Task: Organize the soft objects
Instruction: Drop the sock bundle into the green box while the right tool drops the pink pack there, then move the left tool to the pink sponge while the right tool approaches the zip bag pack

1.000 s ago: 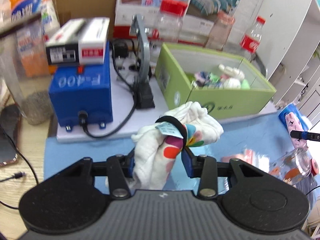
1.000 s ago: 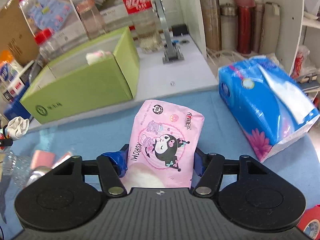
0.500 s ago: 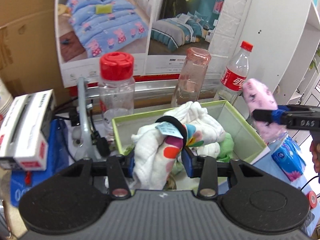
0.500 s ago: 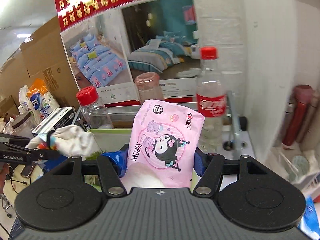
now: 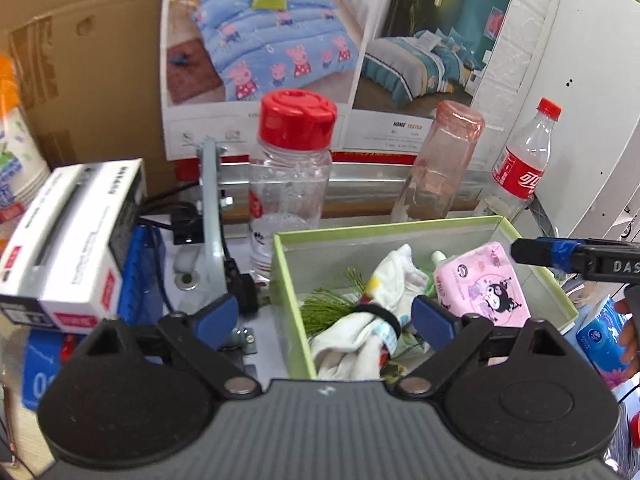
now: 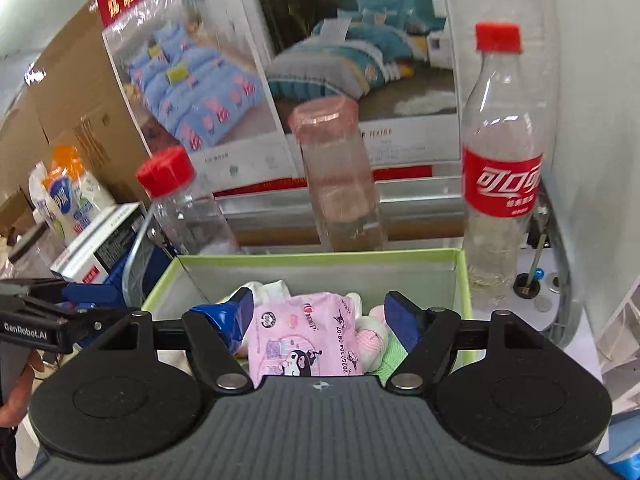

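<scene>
The green box holds several soft items. My left gripper hangs over its left side with the jaws opening wide. The white patterned cloth bundle, tied with a black band, lies loose in the box below and touches neither pad. My right gripper is over the same green box, jaws opening. The pink Kuromi pack lies between its fingers, tilted, and the pads do not press it. The same pink pack shows at the box's right in the left wrist view, under a right finger.
Behind the box stand a red-capped jar, an upturned pink bottle and a cola bottle. A white carton sits on a blue case at left. A blue tissue pack lies right, next to a white shelf wall.
Both grippers came over the green box from the blue mat. The left jaws let go of the cloth bundle and the right jaws let go of the pink pack; both now lie in the box.
</scene>
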{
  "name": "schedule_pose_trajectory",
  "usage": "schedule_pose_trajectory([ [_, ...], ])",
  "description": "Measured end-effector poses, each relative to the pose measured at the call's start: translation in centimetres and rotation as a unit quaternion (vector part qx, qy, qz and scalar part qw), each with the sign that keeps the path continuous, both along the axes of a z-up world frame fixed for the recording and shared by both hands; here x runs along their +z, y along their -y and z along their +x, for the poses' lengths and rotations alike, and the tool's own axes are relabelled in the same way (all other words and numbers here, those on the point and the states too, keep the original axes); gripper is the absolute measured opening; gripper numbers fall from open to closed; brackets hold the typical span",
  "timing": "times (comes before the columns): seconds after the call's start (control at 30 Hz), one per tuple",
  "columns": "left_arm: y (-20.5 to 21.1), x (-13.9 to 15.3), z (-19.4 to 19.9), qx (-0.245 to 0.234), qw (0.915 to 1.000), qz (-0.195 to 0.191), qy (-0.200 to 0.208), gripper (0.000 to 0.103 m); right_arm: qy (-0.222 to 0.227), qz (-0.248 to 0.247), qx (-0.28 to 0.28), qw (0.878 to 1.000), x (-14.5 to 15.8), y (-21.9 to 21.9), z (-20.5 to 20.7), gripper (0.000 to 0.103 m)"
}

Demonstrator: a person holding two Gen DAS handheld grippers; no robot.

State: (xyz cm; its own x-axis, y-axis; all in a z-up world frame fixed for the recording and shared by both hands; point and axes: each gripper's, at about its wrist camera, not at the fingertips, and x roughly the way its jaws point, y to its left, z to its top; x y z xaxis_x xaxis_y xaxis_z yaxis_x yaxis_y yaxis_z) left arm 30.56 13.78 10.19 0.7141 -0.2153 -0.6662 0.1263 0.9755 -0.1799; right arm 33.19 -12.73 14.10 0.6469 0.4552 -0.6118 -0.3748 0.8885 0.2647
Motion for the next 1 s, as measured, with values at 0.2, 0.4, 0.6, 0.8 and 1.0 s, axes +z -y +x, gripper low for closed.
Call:
schedule_pose_trajectory([
  [0.2, -0.3, -0.1, -4.6, -0.015, 0.9998, -0.007, -0.004, 0.093, -0.017, 0.007, 0.004, 1.000, 0.5, 1.0, -5.4, 0.060],
  [0.4, -0.2, -1.7, -10.0, -0.023, 0.9996, -0.008, -0.016, 0.093, -0.015, -0.016, 0.035, 0.999, -0.5, 0.6, -12.7, 0.061],
  [0.6, 0.0, -2.6, -13.4, -0.031, 0.9991, -0.011, -0.028, 0.102, -0.003, -0.046, 0.068, 0.997, -2.1, -0.2, -19.0, 0.061],
  [0.8, 4.2, -2.1, -11.4, -0.124, 0.9880, 0.042, -0.082, 0.102, 0.014, -0.035, 0.048, 0.998, -1.5, 1.8, -21.0, 0.061],
  [1.0, 10.8, -4.2, -7.8, -0.247, 0.9436, 0.162, -0.150, 0.102, 0.016, -0.010, 0.006, 1.000, -1.5, 5.6, -22.0, 0.061],
])
